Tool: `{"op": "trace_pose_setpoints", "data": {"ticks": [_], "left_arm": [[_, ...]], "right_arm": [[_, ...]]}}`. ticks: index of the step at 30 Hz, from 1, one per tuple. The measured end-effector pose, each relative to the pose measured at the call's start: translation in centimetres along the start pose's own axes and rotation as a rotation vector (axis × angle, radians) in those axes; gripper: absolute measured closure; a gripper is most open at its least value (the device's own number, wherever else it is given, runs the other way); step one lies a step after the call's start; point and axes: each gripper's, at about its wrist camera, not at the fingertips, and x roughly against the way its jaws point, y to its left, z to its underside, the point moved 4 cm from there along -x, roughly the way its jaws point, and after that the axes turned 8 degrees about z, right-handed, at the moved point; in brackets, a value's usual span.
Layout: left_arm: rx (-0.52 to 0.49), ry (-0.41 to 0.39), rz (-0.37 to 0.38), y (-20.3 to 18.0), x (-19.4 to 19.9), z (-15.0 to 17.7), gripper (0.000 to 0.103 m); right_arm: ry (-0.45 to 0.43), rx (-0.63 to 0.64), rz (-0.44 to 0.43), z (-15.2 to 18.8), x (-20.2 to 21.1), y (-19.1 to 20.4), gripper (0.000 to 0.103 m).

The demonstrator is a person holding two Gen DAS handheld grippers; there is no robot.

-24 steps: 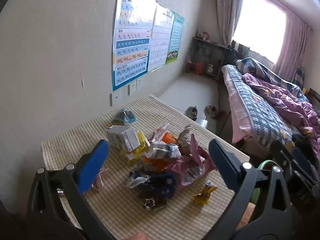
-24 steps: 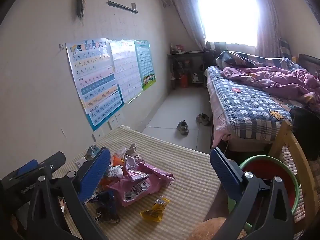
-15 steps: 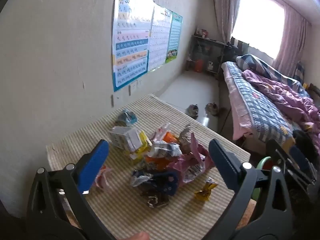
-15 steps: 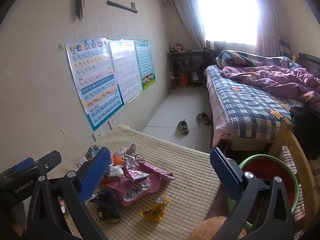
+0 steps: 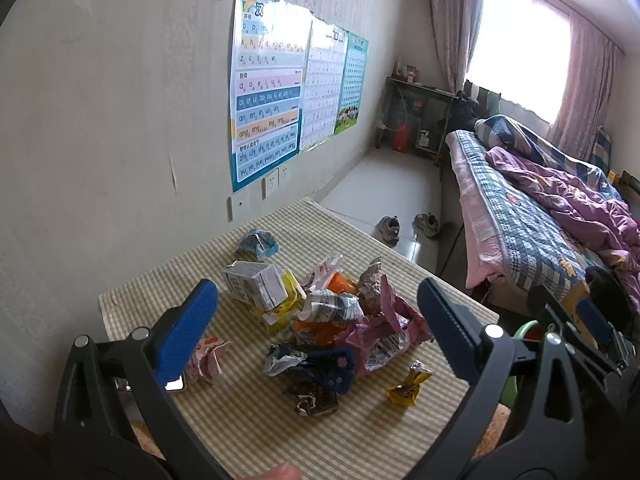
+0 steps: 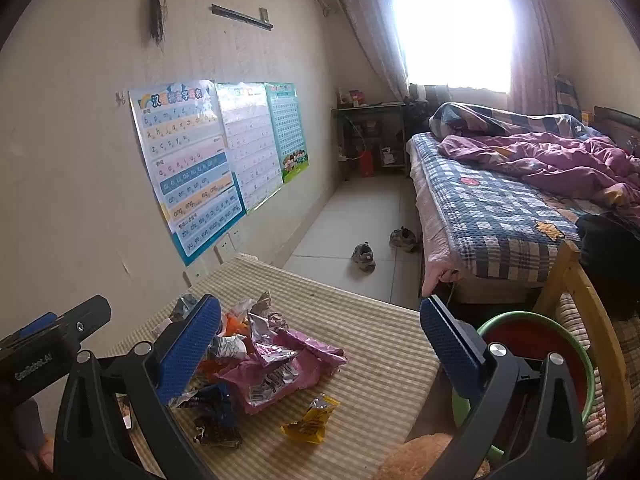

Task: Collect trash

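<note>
Both tools spread wide, empty, angled down over the striped surface (image 5: 360, 440): left tool (image 5: 316, 328), right tool (image 6: 320, 340). Yellow wrapper (image 6: 310, 420) nearest, apart from the wrapper pile (image 5: 320, 312) mid-surface. Green-rimmed basin (image 6: 532, 344) beside the edge, likely the bin.

Left gripper (image 5: 318, 328) jaws wide apart, nothing between the pads, held above a striped tablecloth (image 5: 360, 440). Trash pile (image 5: 320, 316) mid-table – milk carton (image 5: 256, 284), pink wrapper (image 5: 384, 336), dark blue wrapper (image 5: 324, 364). Yellow wrapper (image 5: 408, 386) lies apart to the right. Right gripper (image 5: 580, 332) at the right edge – bed (image 5: 520, 220) behind.
</note>
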Motion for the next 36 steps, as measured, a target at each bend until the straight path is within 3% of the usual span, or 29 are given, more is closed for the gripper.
{"op": "trace_pose_setpoints", "data": {"ticks": [36], "left_arm": [[-0.034, 0.028, -0.008, -0.39, -0.46, 0.76, 0.005]], "right_arm": [[0.011, 0.057, 0.053, -0.84, 0.35, 0.25, 0.007]]}}
